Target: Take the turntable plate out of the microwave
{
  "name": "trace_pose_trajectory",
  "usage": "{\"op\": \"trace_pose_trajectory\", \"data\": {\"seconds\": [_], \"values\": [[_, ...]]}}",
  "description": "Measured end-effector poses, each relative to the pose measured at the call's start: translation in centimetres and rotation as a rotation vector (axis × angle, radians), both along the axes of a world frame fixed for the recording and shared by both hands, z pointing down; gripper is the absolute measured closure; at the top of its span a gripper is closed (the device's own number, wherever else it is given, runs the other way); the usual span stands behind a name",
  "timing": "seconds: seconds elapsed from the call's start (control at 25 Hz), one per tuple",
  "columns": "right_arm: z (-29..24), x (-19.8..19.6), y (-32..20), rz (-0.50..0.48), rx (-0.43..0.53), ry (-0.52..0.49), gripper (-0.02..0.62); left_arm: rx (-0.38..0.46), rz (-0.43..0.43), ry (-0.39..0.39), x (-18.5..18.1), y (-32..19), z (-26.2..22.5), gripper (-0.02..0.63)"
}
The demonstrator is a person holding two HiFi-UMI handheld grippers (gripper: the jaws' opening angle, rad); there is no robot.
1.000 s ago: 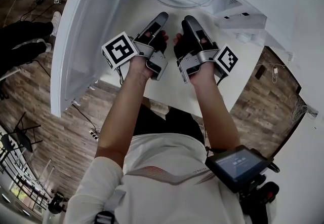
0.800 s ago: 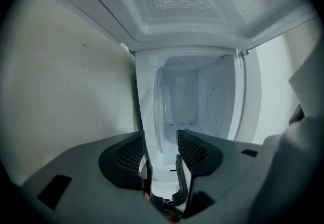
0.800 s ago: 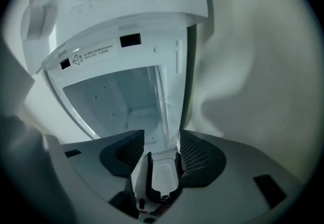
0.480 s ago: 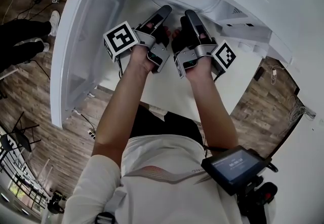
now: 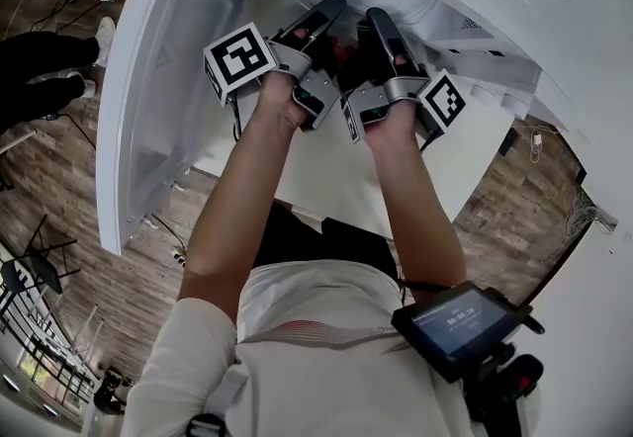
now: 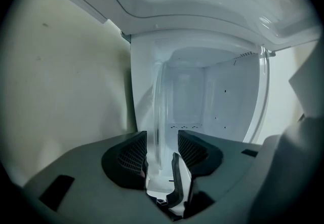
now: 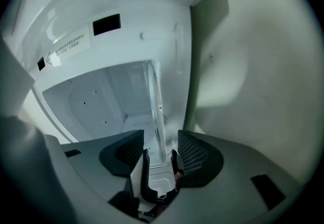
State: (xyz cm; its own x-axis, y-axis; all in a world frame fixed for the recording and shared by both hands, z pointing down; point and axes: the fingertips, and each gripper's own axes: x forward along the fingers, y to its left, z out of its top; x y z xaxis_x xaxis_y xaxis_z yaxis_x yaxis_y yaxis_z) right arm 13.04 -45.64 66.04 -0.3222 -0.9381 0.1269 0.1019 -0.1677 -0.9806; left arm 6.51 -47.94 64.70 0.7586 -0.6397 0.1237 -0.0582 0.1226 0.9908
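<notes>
A wooden floor (image 5: pixel 89 188) lies under a white table (image 5: pixel 326 168) that carries a white microwave (image 5: pixel 514 0). Its door (image 5: pixel 148 129) is swung wide to the left in the head view. Nearest, the person's bare forearms (image 5: pixel 247 198) reach forward side by side. The left gripper (image 5: pixel 331 8) and the right gripper (image 5: pixel 381 22) sit close together with their tips at the oven's mouth. Both pairs of jaws have just been opening and stand spread, the left pair a hair narrower again. In each gripper view the clear rim of the turntable plate (image 6: pixel 158 106) (image 7: pixel 156 101) runs edge-on between the pads, unclamped. The plate lies on the cavity floor, and the dotted back wall (image 6: pixel 202 96) shows beyond.
</notes>
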Motion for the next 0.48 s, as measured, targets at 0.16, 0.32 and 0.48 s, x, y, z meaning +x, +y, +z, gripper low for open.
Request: {"op": "trace_pose_trajectory", "data": {"seconds": [0.16,0.32,0.48], "values": [[0.0,0.3,-0.2,0.007,0.005,-0.011,0.383,0.003,0.012,0.003,0.3,-0.1,0.1,0.43],[0.4,0.2,-0.1,0.001,-0.016,0.008,0.443,0.003,0.024,-0.015,0.3,-0.1,0.2,0.46],[1.0,0.2,0.2,-0.001,-0.044,0.03,0.488,0.002,0.034,-0.042,0.2,0.0,0.6,0.506]]}}
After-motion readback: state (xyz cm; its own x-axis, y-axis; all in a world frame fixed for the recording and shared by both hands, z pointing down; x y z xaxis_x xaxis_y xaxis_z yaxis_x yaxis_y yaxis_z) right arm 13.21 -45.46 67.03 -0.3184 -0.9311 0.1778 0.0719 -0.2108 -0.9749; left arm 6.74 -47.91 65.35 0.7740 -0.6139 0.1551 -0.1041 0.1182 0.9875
